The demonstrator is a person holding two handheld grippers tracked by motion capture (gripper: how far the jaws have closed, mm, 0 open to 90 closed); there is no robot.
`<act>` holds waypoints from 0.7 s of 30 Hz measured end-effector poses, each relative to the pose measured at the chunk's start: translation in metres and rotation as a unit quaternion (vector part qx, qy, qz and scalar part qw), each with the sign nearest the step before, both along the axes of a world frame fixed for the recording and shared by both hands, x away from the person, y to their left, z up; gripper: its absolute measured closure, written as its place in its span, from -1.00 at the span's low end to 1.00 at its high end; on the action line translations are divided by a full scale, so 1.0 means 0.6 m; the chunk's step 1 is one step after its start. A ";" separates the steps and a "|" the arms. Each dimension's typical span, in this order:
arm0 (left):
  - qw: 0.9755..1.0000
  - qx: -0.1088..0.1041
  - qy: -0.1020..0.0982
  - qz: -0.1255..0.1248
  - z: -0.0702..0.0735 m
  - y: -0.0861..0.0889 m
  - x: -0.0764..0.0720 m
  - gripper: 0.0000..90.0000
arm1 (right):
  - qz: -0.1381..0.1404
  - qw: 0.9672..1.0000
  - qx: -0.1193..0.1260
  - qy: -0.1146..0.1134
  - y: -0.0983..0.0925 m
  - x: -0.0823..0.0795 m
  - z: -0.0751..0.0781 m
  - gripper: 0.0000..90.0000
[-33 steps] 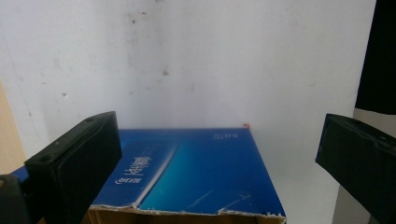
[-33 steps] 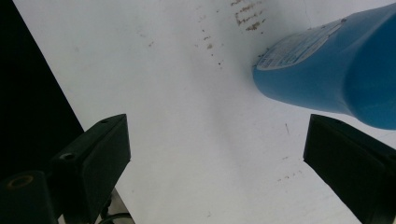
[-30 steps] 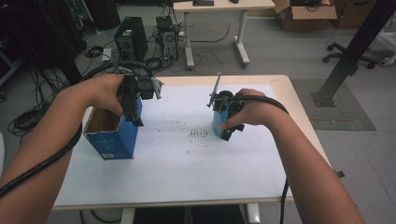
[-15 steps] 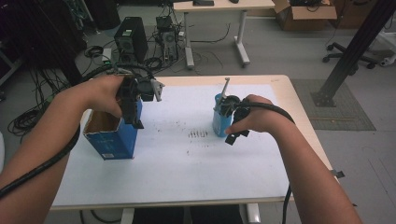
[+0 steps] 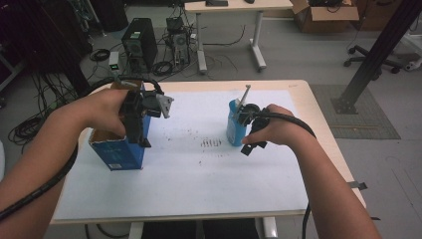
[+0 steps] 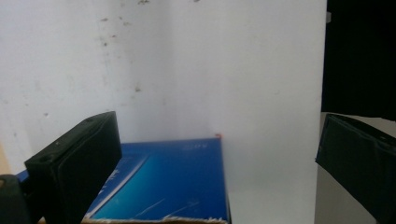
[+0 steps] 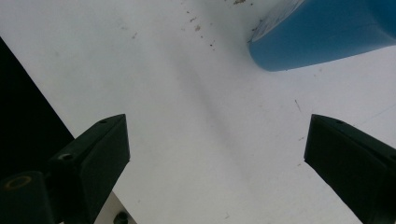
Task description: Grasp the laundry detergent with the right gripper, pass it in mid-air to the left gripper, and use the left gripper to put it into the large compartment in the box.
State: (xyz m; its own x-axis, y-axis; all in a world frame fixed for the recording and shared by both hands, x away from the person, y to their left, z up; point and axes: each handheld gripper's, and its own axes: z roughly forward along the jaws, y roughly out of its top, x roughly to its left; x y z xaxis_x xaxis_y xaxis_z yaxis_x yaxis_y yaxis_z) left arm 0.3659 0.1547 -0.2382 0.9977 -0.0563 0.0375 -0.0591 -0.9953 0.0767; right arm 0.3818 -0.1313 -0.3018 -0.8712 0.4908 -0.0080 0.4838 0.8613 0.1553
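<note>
An open-topped blue cardboard box (image 5: 117,152) stands at the left of the white sheet. My left gripper (image 5: 141,139) hangs over its right wall, pointing down. In the left gripper view the left gripper (image 6: 217,168) is open, and the box's blue side (image 6: 173,182) lies between the jaws, untouched. A blue cup (image 5: 234,128) with a thin stick (image 5: 245,94) in it stands at centre right. My right gripper (image 5: 253,146) sits just right of the cup. In the right gripper view the right gripper (image 7: 217,163) is open over bare sheet, with the cup (image 7: 322,37) ahead.
A white sheet (image 5: 199,189) covers the wooden table (image 5: 318,129). Dark specks (image 5: 211,143) dot the sheet between box and cup. Beyond the far edge, on the floor, are a computer tower (image 5: 139,45), cables and another desk (image 5: 234,7). Each gripper trails a black cable.
My right hand has drawn a little right and nearer, uncovering the blue cup. The stick in the cup has shifted slightly. My left gripper has edged along over the box, which stays put.
</note>
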 end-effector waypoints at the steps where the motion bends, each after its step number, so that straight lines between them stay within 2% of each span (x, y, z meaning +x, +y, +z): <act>1: 1.000 0.001 0.001 -0.001 -0.002 -0.001 -0.003 -0.99 | -0.002 1.000 0.003 -0.001 -0.001 0.000 -0.001 -0.85; 6: 1.000 0.006 0.005 -0.004 -0.015 0.000 -0.017 -0.99 | -0.008 1.000 0.007 -0.004 -0.005 0.002 -0.007 -0.85; 12: 1.000 0.013 0.010 -0.004 -0.033 0.003 -0.026 -0.99 | -0.022 0.999 0.028 -0.008 -0.013 0.003 -0.021 -0.85; 15: 1.000 0.014 0.013 -0.005 -0.037 0.002 -0.028 -0.99 | -0.043 0.998 0.044 -0.014 -0.021 0.007 -0.036 -0.85; 21: 1.000 0.020 0.011 -0.007 -0.038 -0.001 -0.038 -0.99 | -0.066 0.996 0.056 -0.031 -0.027 0.011 -0.048 -0.86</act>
